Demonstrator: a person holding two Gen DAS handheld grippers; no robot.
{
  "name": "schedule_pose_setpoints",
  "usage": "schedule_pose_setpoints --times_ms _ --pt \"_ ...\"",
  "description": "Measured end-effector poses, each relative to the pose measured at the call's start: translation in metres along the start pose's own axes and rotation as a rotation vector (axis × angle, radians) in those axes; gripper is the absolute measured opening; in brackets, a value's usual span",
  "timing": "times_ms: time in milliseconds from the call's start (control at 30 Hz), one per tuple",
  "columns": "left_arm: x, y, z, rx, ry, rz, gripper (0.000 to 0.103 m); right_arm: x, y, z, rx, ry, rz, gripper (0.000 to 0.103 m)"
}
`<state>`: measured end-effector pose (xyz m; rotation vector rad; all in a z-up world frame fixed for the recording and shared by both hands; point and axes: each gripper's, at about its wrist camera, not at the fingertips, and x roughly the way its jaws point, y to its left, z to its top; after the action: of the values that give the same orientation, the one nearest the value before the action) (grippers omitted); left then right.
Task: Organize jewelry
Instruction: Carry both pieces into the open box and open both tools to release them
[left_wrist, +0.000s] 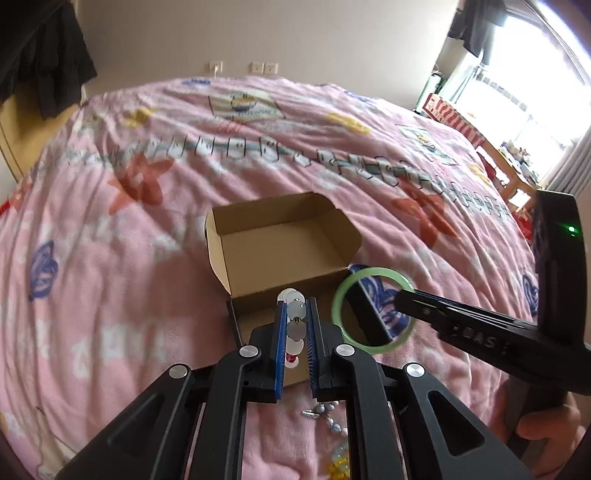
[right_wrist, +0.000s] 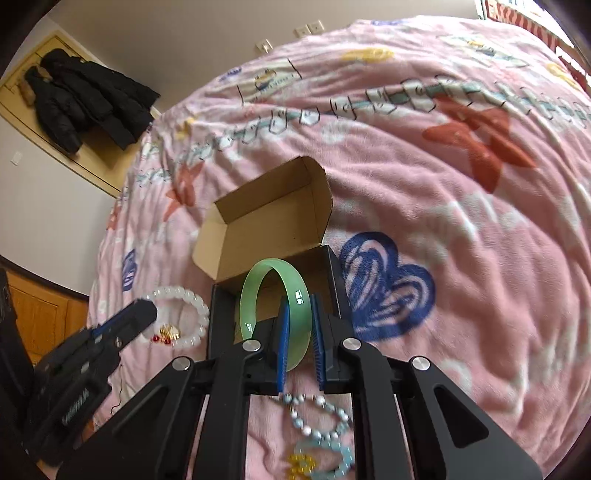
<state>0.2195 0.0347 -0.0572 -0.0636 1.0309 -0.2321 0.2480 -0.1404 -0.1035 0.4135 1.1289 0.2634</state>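
Note:
An open cardboard box (left_wrist: 284, 240) with a black outside lies on the pink bedspread; it also shows in the right wrist view (right_wrist: 269, 229). My left gripper (left_wrist: 295, 314) is shut on a white bead bracelet (left_wrist: 295, 325), held just in front of the box. The bracelet shows as a white loop with a gold and red charm in the right wrist view (right_wrist: 181, 317), with the left gripper (right_wrist: 144, 310) on it. My right gripper (right_wrist: 299, 310) is shut on a green bangle (right_wrist: 295, 321), held upright near the box's right corner. The bangle (left_wrist: 343, 295) and right gripper (left_wrist: 402, 295) show in the left wrist view.
A blue-grey bead bracelet (right_wrist: 321, 410) and a pale blue one with yellow beads (right_wrist: 317, 458) lie on the bedspread (right_wrist: 461, 240) below the grippers; they also show in the left wrist view (left_wrist: 332, 424). A dark coat (right_wrist: 85, 99) hangs on the far wall.

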Motion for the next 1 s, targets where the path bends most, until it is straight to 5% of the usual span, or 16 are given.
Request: schedule_pose_setpoints --times_ms 333,667,833,1000 --pt "0.025 0.012 -0.006 -0.052 0.046 -0.022 0.011 0.043 -0.010 0.004 0.088 0.034 0.026 0.014" --pt "0.010 0.008 -0.001 -0.026 0.051 0.009 0.011 0.019 -0.013 0.003 0.104 0.022 0.059 0.024" --pt "-0.008 0.002 0.001 -0.026 0.035 0.014 0.044 -0.009 -0.021 -0.005 0.112 -0.001 0.056 0.025" --pt "-0.030 -0.002 -0.009 -0.022 0.032 0.014 0.045 -0.036 -0.037 -0.031 0.095 0.000 0.028 0.028"
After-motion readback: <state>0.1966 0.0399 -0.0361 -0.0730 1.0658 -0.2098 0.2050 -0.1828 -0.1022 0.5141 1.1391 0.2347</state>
